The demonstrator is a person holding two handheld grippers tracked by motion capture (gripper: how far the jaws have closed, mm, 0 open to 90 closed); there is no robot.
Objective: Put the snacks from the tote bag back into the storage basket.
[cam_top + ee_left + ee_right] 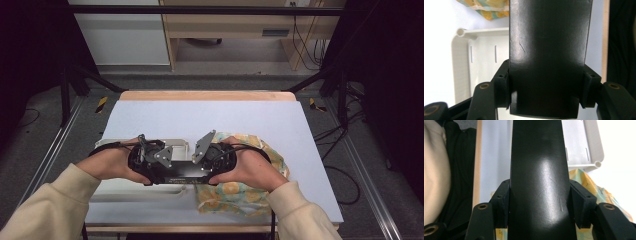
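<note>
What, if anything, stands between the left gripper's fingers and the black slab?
Nothing visible does. The left gripper has its fingers set against both side edges of the black slab, with nothing between. The white tray and the patterned cloth lie beyond it.

Lab, metal frame rig (75, 75), trailing floor cables (345, 175)

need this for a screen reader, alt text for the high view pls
Two hands in cream sleeves hold a flat black object between the left gripper and the right gripper, over a white tray and a yellow-patterned cloth on a pale blue table.
</note>
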